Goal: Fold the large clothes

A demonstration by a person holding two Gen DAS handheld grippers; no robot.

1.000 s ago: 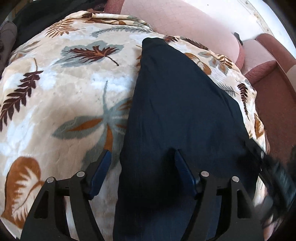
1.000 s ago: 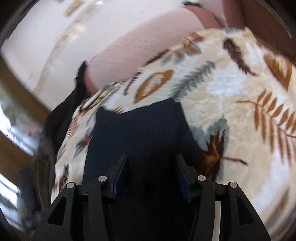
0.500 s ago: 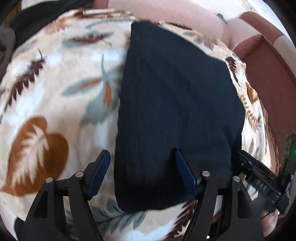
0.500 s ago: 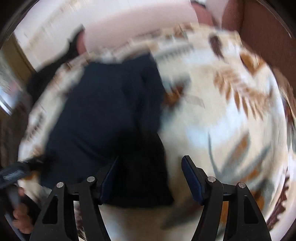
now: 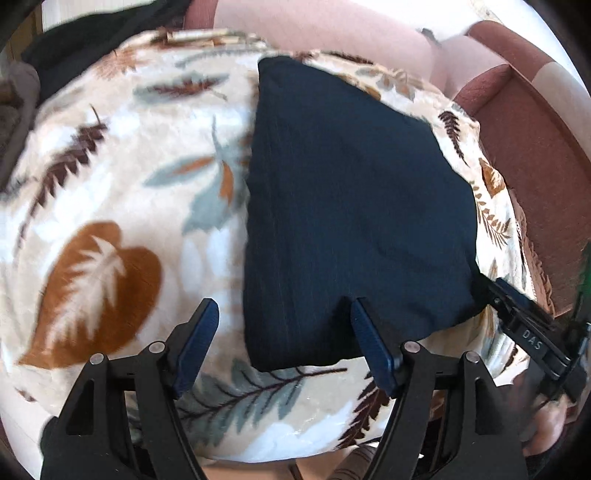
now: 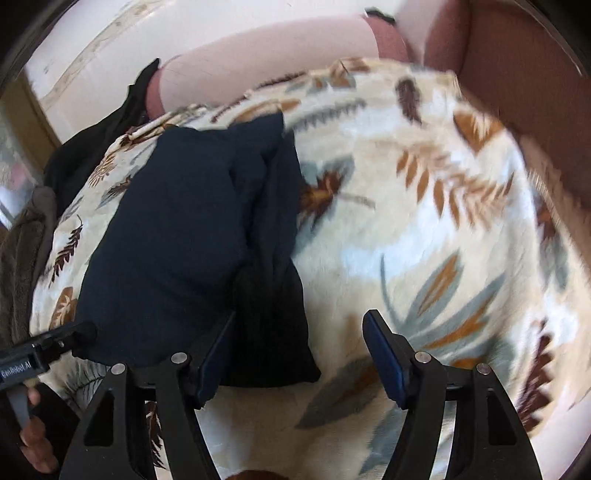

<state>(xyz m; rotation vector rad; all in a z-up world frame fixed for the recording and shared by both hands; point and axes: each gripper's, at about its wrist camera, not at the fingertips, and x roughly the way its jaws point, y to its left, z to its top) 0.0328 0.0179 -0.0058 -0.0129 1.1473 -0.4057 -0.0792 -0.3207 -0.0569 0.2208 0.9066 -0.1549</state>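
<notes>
A dark navy garment (image 5: 351, 206) lies folded in a long flat shape on a cream blanket with a leaf print (image 5: 110, 177). My left gripper (image 5: 284, 332) is open and empty, just above the garment's near left corner. In the right wrist view the garment (image 6: 184, 240) lies left of centre, with a thicker folded edge along its right side. My right gripper (image 6: 299, 347) is open and empty over the garment's near right corner. Each gripper shows at the edge of the other's view, the right one (image 5: 524, 332) and the left one (image 6: 44, 350).
The blanket covers a sofa with pink back cushions (image 5: 332, 29) and a reddish-brown armrest (image 5: 535, 147). Dark and brown clothes (image 6: 26, 236) are piled at the blanket's left end. A pale wall (image 6: 110, 44) stands behind.
Both grippers have pulled back toward the near edge and let go of the garment, which now lies flat. The right gripper has opened wider and shifted right.
</notes>
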